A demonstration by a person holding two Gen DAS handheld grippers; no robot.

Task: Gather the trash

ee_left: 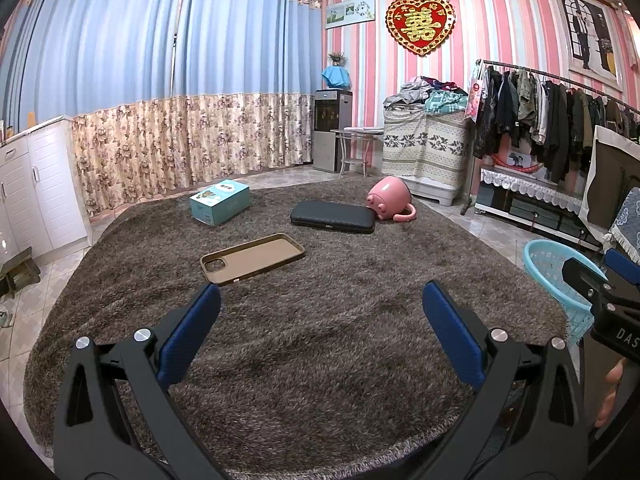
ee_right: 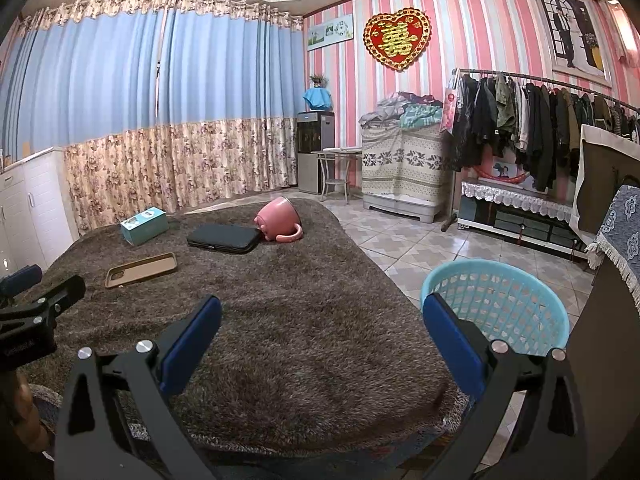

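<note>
Ahead, brown phone case (ee_left: 252, 258) on rug (ee_left: 320, 360), beyond left claw (ee_left: 320, 308), both claws spread apart, empty.

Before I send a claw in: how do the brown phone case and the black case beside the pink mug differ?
The phone case is brown, thin and lies open side up with a camera cutout showing; the black case is closed, thicker and longer. The phone case lies alone, nearest the left claw; the black case lies farther back, against the tipped pink mug. Both lie flat on the shaggy rug.
</note>
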